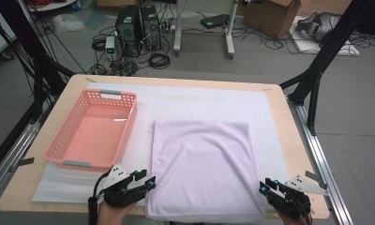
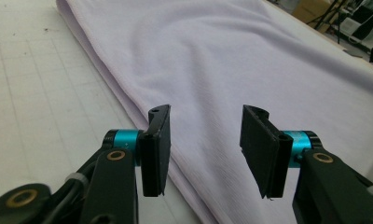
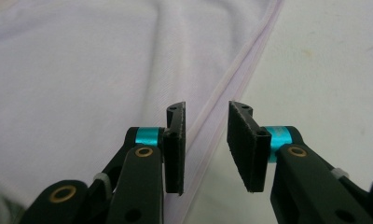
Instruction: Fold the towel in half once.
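Note:
A folded lilac towel (image 1: 202, 164) lies flat on the white mat, its near edge at the table's front. My left gripper (image 1: 145, 178) sits at the towel's near left corner. In the left gripper view its jaws (image 2: 205, 140) stand open above the towel (image 2: 231, 60), just inside its left edge, with nothing pressed between the pads. My right gripper (image 1: 266, 184) is at the near right corner. Its jaws (image 3: 205, 135) are open too, and the towel's layered right edge (image 3: 231, 79) runs beneath the gap between them.
A pink plastic basket (image 1: 59, 136) stands on the left of the table, with only a small white scrap inside. The white mat (image 1: 199, 105) covers most of the wooden tabletop (image 1: 288, 136). Computers, cables and boxes sit on the floor beyond the far edge.

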`<action>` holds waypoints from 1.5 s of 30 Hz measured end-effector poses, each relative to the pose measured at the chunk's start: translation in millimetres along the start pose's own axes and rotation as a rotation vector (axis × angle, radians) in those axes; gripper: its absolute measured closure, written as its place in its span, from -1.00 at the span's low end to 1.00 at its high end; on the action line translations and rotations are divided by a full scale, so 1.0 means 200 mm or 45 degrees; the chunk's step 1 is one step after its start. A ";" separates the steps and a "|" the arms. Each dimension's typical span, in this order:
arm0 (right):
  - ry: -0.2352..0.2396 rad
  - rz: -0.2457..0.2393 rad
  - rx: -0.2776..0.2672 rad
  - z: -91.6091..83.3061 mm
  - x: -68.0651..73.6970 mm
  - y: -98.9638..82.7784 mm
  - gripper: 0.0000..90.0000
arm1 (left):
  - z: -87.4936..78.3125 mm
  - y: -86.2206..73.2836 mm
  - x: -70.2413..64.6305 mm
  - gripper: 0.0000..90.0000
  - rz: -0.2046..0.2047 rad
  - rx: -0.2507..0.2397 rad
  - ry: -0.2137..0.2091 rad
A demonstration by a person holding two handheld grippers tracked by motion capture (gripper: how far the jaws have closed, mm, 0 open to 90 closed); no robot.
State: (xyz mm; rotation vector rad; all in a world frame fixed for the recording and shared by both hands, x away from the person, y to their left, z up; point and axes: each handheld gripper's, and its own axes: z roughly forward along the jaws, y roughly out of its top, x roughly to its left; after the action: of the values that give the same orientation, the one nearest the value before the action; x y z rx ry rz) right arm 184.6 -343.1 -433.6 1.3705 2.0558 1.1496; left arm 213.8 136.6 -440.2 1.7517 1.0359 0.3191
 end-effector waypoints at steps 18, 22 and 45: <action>0.060 -0.041 0.134 0.38 -0.12 0.19 0.88 | 0.33 0.13 0.09 0.55 0.165 0.211 0.074; 0.063 -0.061 0.138 0.38 -0.12 0.21 0.92 | 0.33 0.13 0.11 0.91 0.152 0.206 0.070; 0.094 -0.022 0.186 0.12 -0.10 0.10 0.74 | 0.10 0.11 0.10 0.69 0.057 0.172 -0.116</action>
State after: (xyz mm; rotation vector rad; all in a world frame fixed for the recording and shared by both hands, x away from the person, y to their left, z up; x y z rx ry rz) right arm 221.5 -346.8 -432.5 1.3932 2.2383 1.0766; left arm 249.0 136.3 -434.8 1.8949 0.9731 0.1989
